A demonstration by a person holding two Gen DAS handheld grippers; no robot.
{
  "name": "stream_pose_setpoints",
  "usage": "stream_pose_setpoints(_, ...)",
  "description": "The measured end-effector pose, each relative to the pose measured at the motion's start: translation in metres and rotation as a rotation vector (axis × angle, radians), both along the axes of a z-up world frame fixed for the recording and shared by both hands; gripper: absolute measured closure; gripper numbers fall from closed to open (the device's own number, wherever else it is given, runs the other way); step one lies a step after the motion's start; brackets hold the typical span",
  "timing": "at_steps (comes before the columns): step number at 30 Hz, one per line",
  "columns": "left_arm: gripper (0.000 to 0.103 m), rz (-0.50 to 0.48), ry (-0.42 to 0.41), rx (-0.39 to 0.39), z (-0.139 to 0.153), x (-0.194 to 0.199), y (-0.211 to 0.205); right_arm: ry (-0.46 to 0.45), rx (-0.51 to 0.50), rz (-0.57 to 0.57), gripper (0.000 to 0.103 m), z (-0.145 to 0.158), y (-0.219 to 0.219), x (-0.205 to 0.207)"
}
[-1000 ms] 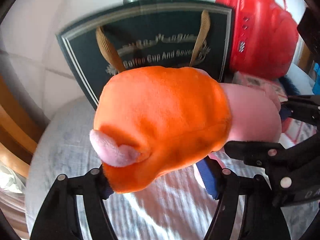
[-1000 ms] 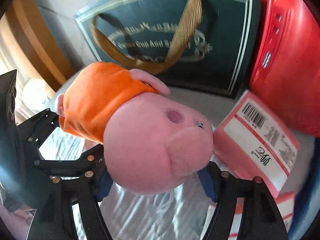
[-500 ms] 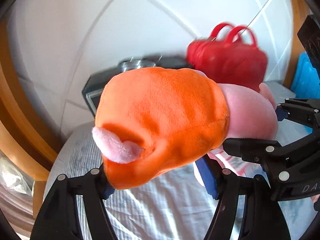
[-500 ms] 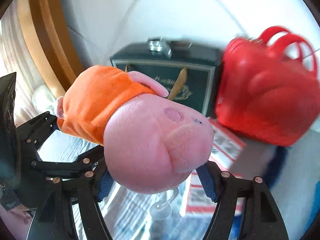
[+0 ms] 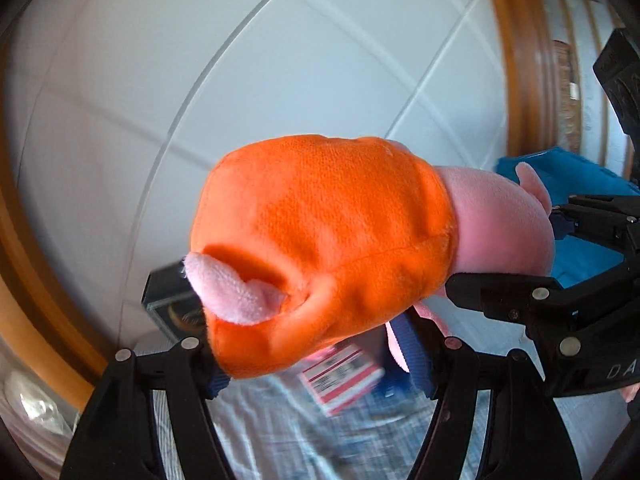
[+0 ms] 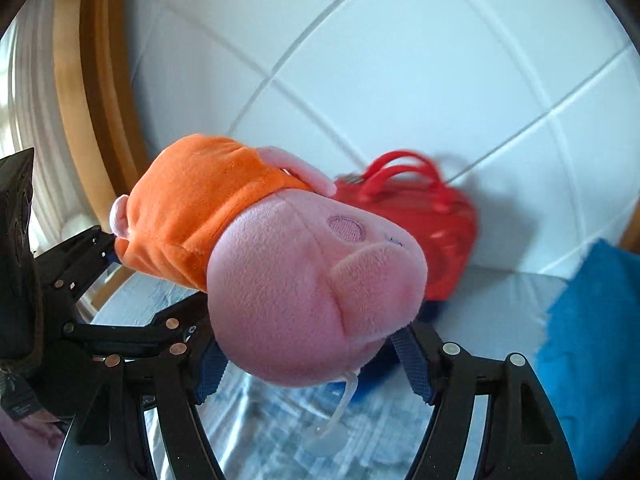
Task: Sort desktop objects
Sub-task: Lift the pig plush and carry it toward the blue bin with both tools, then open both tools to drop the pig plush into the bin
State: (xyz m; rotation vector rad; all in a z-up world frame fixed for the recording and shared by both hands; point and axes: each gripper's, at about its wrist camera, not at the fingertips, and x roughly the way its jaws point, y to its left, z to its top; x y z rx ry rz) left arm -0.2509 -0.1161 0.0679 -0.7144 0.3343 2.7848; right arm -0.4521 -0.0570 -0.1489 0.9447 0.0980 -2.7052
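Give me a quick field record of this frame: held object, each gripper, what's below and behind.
held object: plush pig toy in orange dress, lifted off the surface
left gripper: shut on the dress end
right gripper: shut on the pink head
below: striped cloth, pink barcode box, dark gift box
behind: red handbag, blue fabric, white tiled wall
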Motion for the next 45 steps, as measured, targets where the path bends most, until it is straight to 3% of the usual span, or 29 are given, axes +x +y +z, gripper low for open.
stream_pose_setpoints(1,0.034,-0.015,0.017,-0.007,0.009,0.009,0.016,0.013,-0.002,-0.010,0.030,0.007,0.014,0.007)
stream_pose_setpoints(3,0.034,-0.043,0.041,-0.012,0.023,0.021,0.043,0.037,-0.011,-0.034,0.030,0.024,0.042,0.060)
stream_pose_setpoints(11,0.034,-0.170,0.077,0.026,0.070,0.036,0.166,0.100,-0.026,-0.158,0.030,0.076,0.176,0.103)
stream_pose_setpoints(17,0.034,-0.278,0.089,0.060,0.076,0.057,0.263,0.120,-0.029,-0.248,0.030,0.116,0.305,0.158)
stream_pose_setpoints(26,0.034,-0.416,0.027,0.051,0.056,0.067,0.404,0.064,-0.018,-0.387,0.030,0.126,0.478,0.204)
stream_pose_setpoints(30,0.034,-0.452,-0.024,0.037,0.040,0.074,0.455,0.021,-0.032,-0.434,0.030,0.132,0.516,0.242)
stream_pose_setpoints(32,0.034,-0.461,-0.043,0.031,0.034,0.075,0.476,-0.001,-0.051,-0.457,0.029,0.118,0.539,0.245)
stream_pose_setpoints(33,0.034,-0.464,-0.052,0.023,0.030,0.077,0.488,-0.007,-0.058,-0.465,0.029,0.135,0.554,0.263)
stream_pose_setpoints(36,0.034,-0.461,-0.071,0.007,0.024,0.078,0.511,-0.032,-0.070,-0.475,0.029,0.136,0.576,0.280)
stream_pose_setpoints(41,0.034,-0.450,-0.112,0.002,0.014,0.077,0.518,-0.065,-0.092,-0.467,0.027,0.168,0.575,0.300)
stream_pose_setpoints(45,0.034,-0.447,-0.115,-0.011,0.010,0.081,0.522,-0.087,-0.101,-0.472,0.025,0.170,0.576,0.312)
